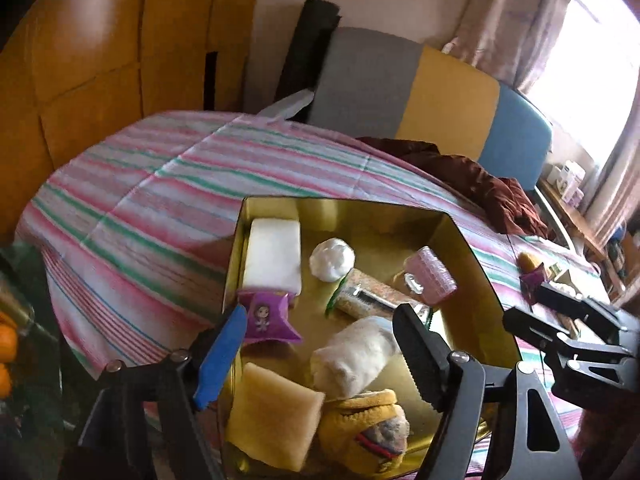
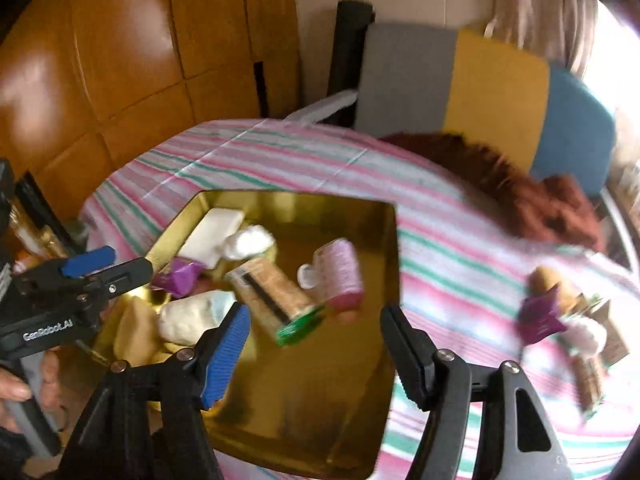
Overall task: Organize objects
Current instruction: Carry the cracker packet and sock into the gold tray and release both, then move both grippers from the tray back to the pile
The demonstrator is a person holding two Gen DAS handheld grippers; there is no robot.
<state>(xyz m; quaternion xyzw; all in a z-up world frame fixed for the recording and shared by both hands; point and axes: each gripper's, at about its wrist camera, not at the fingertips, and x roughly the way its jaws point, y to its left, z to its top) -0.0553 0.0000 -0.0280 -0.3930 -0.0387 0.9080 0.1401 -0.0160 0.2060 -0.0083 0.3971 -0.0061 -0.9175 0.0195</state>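
A gold tin (image 1: 472, 248) is seen on a table covered by a striped cloth (image 1: 160, 184). Both views look down into it.

In the left wrist view, the left hand-held gripper (image 1: 320, 356) is held over the near part of the tin, jaws apart, nothing pressed between them. Below it are shown a tan sponge (image 1: 272, 416), a rolled white towel (image 1: 352, 360) and a yellow plush toy (image 1: 364, 432) (these near items are mostly hidden or cut off in the other view). Farther in: a white block (image 1: 274, 256), a white ball (image 1: 332, 258), a purple packet (image 1: 266, 316), a patterned tube (image 1: 368, 294) and a pink roller (image 1: 432, 276). The right hand-held gripper (image 1: 560, 312) is seen at the right edge.

In the right wrist view (blurred), the right hand-held gripper (image 2: 316, 352) is released too, jaws wide over bare tin floor, nothing held. Only here is a loose pile (image 2: 568, 320) shown on the cloth right of the tin, well apart from it: a purple packet, something fluffy, a few boxes. The person's hand (image 2: 16, 392) on the left gripper's grip is also visible only here. A brown garment (image 2: 540, 196) lies at the far table edge in both.
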